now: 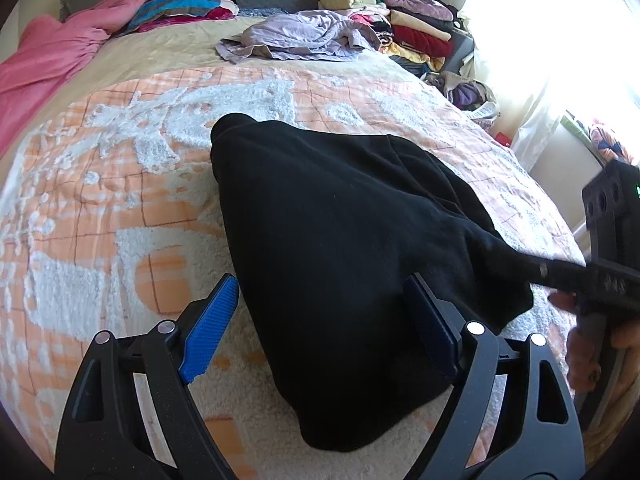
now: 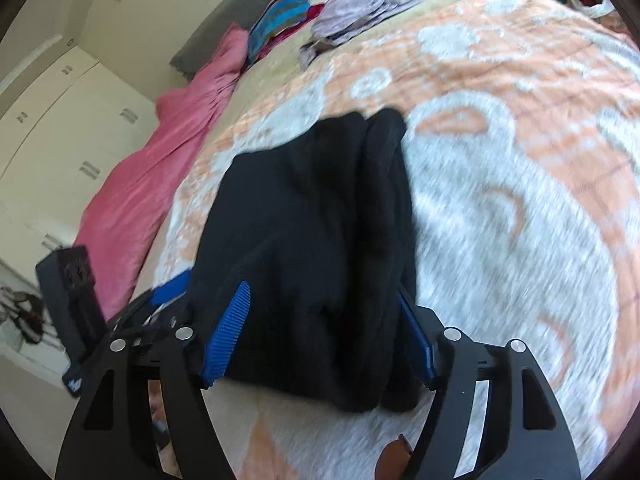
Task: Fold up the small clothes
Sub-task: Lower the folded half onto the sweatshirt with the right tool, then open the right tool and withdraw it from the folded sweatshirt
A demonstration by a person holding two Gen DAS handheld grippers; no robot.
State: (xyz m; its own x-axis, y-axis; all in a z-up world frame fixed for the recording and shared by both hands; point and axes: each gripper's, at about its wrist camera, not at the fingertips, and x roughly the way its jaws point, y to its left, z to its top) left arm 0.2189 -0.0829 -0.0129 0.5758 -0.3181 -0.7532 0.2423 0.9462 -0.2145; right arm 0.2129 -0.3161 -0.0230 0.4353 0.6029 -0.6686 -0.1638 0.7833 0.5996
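Observation:
A black garment (image 1: pixel 340 248) lies folded in layers on the orange and white bedspread (image 1: pixel 120 208). My left gripper (image 1: pixel 320 328) is open, its blue pads either side of the garment's near end. My right gripper (image 2: pixel 324 340) is open too, with its pads astride the near end of the same garment (image 2: pixel 312 240). In the left wrist view the right gripper's body (image 1: pixel 608 240) comes in from the right edge, with its fingers against the garment's right corner. The right wrist view is blurred by motion.
A crumpled lilac garment (image 1: pixel 296 36) lies at the far side of the bed. Stacks of folded clothes (image 1: pixel 412 20) sit at the far right. A pink blanket (image 1: pixel 52 60) and a striped pillow (image 1: pixel 180 4) lie at the far left. White wardrobes (image 2: pixel 60 120) stand beside the bed.

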